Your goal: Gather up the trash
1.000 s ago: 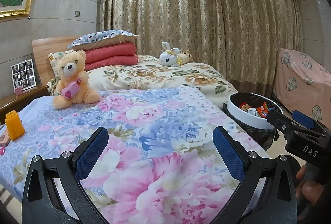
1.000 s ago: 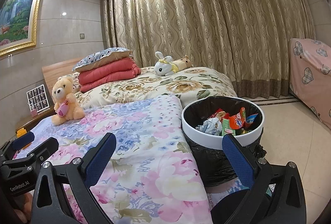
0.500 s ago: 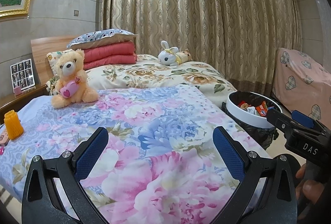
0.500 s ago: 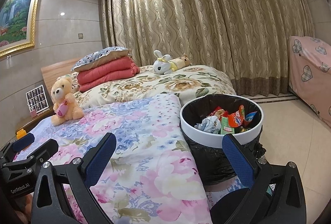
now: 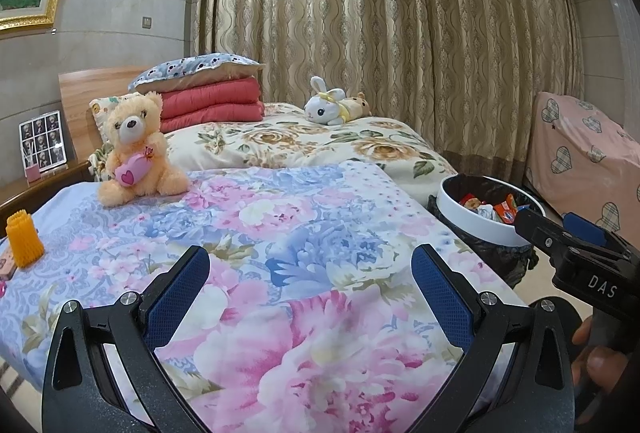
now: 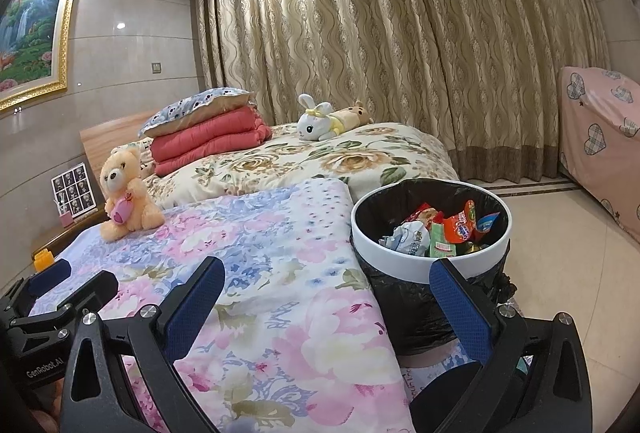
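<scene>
Over the near end of the bed, both grippers are held level, fingers pointing toward the far curtain (image 5: 380,33).

Far left, left wrist view: orange ribbed object (image 5: 24,240) on the bedspread (image 5: 280,217) near its left edge. Beyond it a photo frame (image 5: 42,141) stands on the nightstand. Teddy bear (image 5: 138,149) sits upright on the bedspread, pink heart cushion against its chest. Behind the bear: folded red quilt (image 5: 212,103) with a pillow (image 5: 196,71) on top. Toy rabbit (image 5: 330,107) lies on the far floral duvet.

Left gripper (image 5: 310,299): jaws spread wide, nothing between the blue pads (image 5: 176,297); flowered bedspread visible through the gap. It hovers above the cloth, not touching.

Right gripper (image 6: 328,307): jaws likewise spread wide, empty. Its left finger is over the bedspread edge; its right finger overlaps the near rim of the trash bin (image 6: 404,265). In the left wrist view this gripper appears at the right edge, side-on, with a thumb of the hand (image 5: 596,357) behind the handle.

Trash (image 6: 440,233): crumpled wrappers, red, green, white and blue, piled inside the bin. Bin is white-rimmed, black-lined, standing on the floor just beside the bed's right edge.

Far right: furniture under a pink heart-print cover (image 6: 600,129).
</scene>
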{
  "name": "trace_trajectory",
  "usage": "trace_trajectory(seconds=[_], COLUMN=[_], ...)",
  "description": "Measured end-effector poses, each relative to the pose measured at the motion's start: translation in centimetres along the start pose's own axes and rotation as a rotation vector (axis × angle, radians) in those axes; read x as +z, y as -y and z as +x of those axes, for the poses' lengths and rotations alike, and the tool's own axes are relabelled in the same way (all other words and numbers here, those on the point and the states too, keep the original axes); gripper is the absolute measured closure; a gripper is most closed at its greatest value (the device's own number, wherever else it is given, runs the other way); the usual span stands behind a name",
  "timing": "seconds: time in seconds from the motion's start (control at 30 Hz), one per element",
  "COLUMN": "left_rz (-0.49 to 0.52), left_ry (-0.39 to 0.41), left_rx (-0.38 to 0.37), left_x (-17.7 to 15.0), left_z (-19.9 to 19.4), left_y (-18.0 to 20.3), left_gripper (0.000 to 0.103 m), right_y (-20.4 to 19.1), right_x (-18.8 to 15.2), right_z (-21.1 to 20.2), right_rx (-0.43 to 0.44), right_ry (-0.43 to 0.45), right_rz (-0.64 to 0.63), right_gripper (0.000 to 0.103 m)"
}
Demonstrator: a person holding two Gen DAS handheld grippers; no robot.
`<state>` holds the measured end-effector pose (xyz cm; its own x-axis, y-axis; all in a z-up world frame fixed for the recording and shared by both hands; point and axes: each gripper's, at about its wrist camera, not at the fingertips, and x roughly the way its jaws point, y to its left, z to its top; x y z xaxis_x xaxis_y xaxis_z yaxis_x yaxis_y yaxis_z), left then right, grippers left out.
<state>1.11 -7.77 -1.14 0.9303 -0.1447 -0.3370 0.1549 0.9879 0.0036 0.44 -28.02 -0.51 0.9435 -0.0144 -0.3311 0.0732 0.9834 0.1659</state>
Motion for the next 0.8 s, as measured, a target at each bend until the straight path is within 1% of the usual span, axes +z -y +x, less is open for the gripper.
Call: trace_trajectory(seconds=[0.3, 0.53, 0.8], left_rz=[-0.011, -0.02, -0.064], left_ry=[-0.014, -0.023, -0.058], left_rx=[-0.012, -0.021, -0.039], left_x=[-0.1, -0.2, -0.2], left_z=[0.3, 0.5, 1.4], left_y=[-0.4, -0.7, -1.9], left_gripper=[0.0, 0.0, 0.0], right_y=[-0.3, -0.3, -0.8], right_x=[0.1, 0.3, 0.5], right_z=[-0.1, 0.8, 2.0], right_rx=[0.006, 0.012, 0.017], right_ry=[-0.015, -0.048, -0.102], right_rz=[0.007, 0.022, 0.026], right_gripper=[0.0, 0.0, 0.0])
